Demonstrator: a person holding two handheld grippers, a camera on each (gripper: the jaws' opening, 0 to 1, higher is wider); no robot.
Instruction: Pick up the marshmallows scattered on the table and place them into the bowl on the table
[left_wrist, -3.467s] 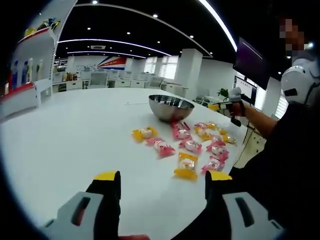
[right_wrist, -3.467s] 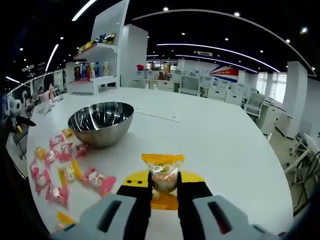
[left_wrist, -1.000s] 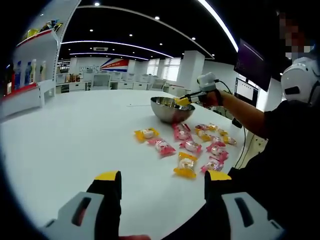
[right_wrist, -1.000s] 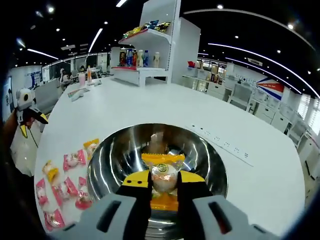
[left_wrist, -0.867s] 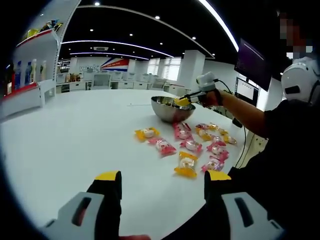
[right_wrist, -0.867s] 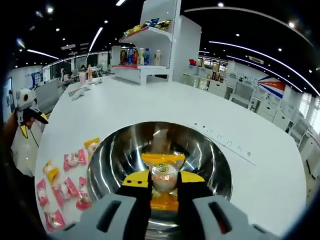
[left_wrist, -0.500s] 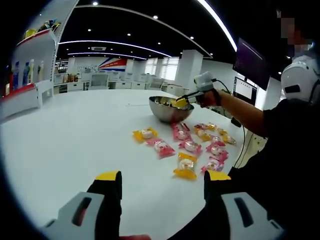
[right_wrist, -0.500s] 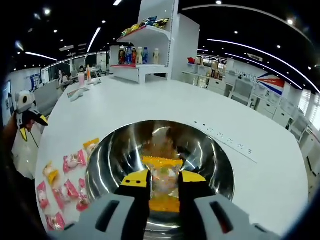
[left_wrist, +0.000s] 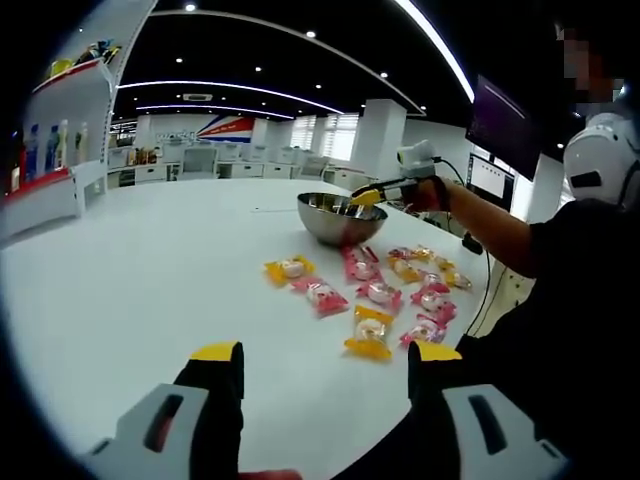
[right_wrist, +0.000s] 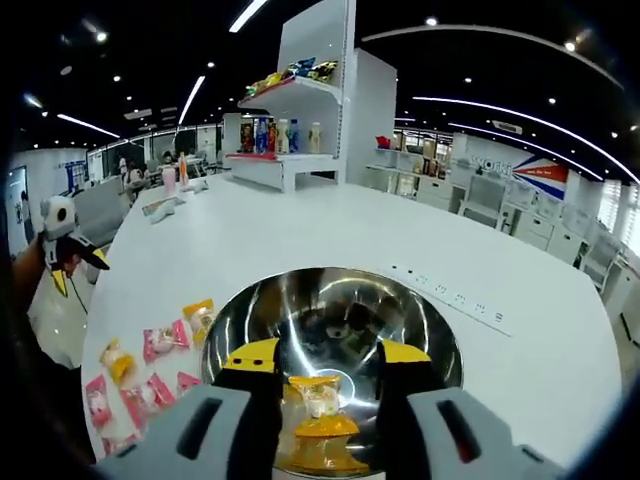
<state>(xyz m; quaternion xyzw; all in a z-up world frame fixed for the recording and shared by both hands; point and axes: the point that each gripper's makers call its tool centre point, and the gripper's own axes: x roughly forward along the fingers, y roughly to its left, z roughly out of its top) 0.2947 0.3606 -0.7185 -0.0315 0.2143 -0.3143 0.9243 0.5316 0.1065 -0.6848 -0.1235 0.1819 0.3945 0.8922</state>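
**Marshmallow dropped in the bowl, a dozen or so packets still on the counter**

Packets of marshmallow, in crinkly yellow and pink plastic wrappers (left_wrist: 372, 292), lie scattered on the smooth white counter (left_wrist: 120, 290) on the near side of the round, shiny steel bowl (left_wrist: 341, 214). Going left to right in the left gripper view: a yellow-wrapped packet (left_wrist: 288, 268) lies furthest left, then a pink-wrapped packet (left_wrist: 321, 294) just beside it, then a second yellow-wrapped one (left_wrist: 368, 331) nearest the left gripper (left_wrist: 325, 352), then the main pink and yellow cluster running toward the counter's edge by the person's black sleeve (left_wrist: 530, 240).

The left gripper hangs low over bare counter, its yellow-tipped fingers (left_wrist: 216, 352) spread wide and holding nothing. The nearest yellow packet lies ahead and a little to the right of them, its long axis running roughly away from the gripper toward the bowl. I judge this gripper the nearer one for the next pick.

The right gripper (right_wrist: 327, 354) sits above the bowl with its fingers parted and empty; between them, on the bowl's mirror-like bottom, lies a yellow-wrapped marshmallow (right_wrist: 321, 405), apparently released. Beyond the counter's left side stand white shelves with bottles (right_wrist: 285, 135).
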